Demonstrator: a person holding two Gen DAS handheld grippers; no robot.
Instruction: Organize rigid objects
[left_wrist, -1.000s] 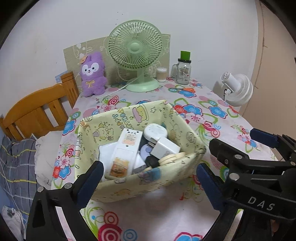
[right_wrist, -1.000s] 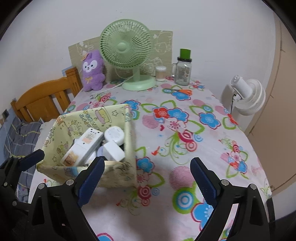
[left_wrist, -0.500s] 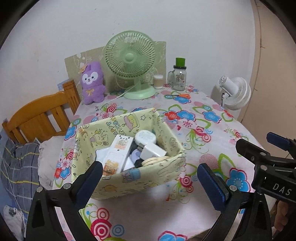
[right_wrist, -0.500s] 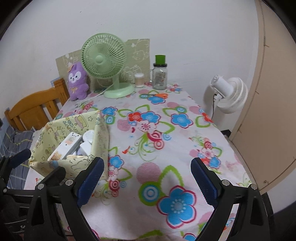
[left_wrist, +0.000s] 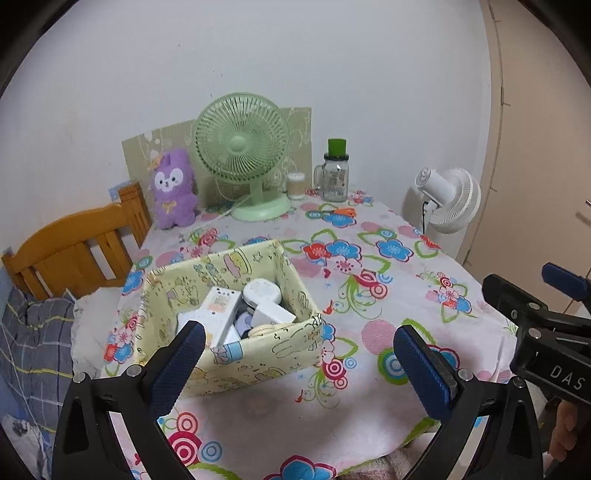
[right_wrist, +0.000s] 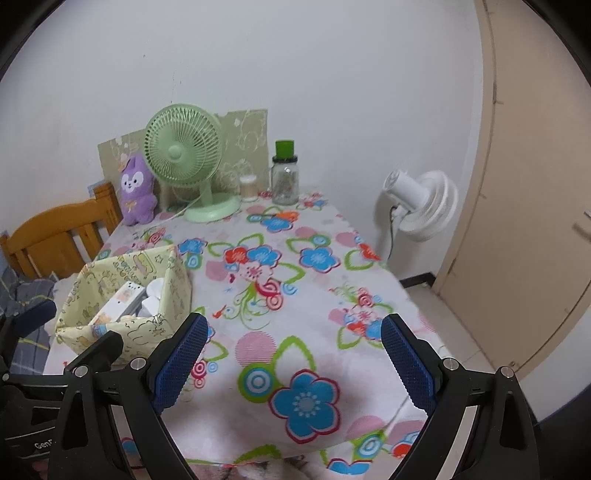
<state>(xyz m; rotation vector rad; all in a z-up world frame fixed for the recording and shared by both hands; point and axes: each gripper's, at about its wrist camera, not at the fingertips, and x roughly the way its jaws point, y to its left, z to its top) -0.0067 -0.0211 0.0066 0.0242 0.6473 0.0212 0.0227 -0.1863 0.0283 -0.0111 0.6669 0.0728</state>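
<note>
Both sets of jaws stand wide apart with nothing between them — the left gripper (left_wrist: 299, 354) hangs over the near edge of the table (left_wrist: 369, 424), and the right gripper (right_wrist: 293, 349) does the same further along that edge, its blue pads framing bare floral cloth. Just beyond the left gripper's left finger sits the yellow fabric box (left_wrist: 258, 354), resting on the cloth; seen from the right gripper it lies off past its left finger. Packed inside the box are a white remote (left_wrist: 221, 314), a round white device (left_wrist: 261, 290) and a white adapter (left_wrist: 272, 315), with smaller bits underneath that I can't make out. Far ahead of both grippers, against the wall, stand a purple plush rabbit (left_wrist: 173, 194), a green desk fan (left_wrist: 242, 147), a small jar of cotton swabs (left_wrist: 296, 185) and a glass mug with a green lid (left_wrist: 335, 173). Off to the right beyond the table — a white floor fan (right_wrist: 424, 206).
</note>
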